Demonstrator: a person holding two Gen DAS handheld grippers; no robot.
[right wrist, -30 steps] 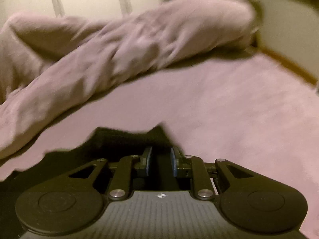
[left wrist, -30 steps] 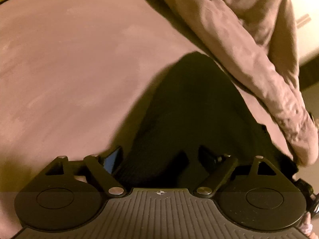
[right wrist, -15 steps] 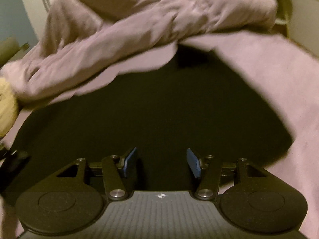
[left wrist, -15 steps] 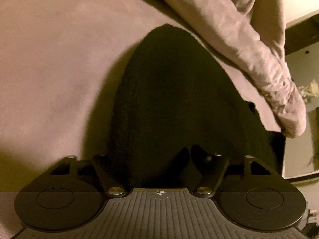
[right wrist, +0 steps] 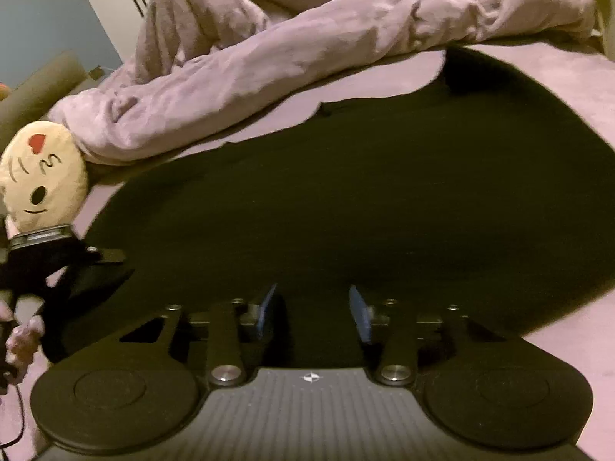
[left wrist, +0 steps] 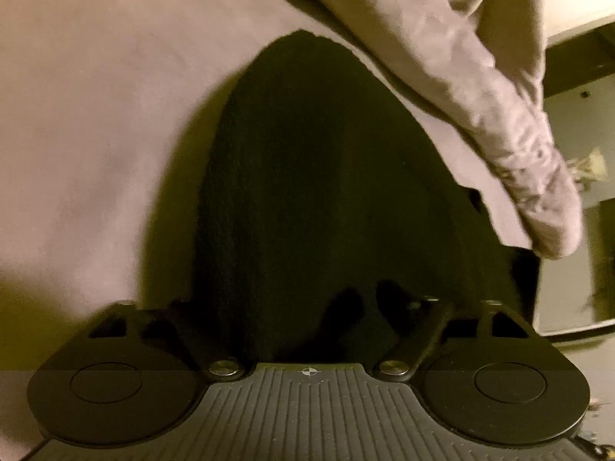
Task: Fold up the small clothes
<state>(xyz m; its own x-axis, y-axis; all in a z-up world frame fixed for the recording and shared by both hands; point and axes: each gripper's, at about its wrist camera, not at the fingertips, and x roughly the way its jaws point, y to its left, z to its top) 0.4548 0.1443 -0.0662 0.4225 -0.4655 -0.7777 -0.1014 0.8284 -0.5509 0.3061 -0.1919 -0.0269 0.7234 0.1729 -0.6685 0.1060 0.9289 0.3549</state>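
Note:
A black garment [left wrist: 319,192] lies spread flat on the mauve bed sheet [left wrist: 96,115]. My left gripper [left wrist: 369,299] hangs low over its near end with its jaws closing. Its dark fingers are lost against the black cloth, so a grip cannot be made out. In the right wrist view the same garment [right wrist: 365,199] stretches across the frame. My right gripper [right wrist: 313,303] is above its near edge, jaws closing, blue pads [right wrist: 267,307] still apart with black cloth under the gap. The left gripper [right wrist: 111,269] shows at the garment's left end, held by a hand [right wrist: 21,340].
A crumpled mauve duvet [right wrist: 307,46] lies along the garment's far side, also as the duvet [left wrist: 480,96] at upper right. A yellow emoji cushion [right wrist: 42,184] sits at the left. The bed's edge [left wrist: 538,307] drops to the floor on the right.
The right view swung from bare sheet to over the garment; its pads let go of a pinch of cloth, spread wide, then narrowed. The left jaws narrowed from wide open, moving in over the garment.

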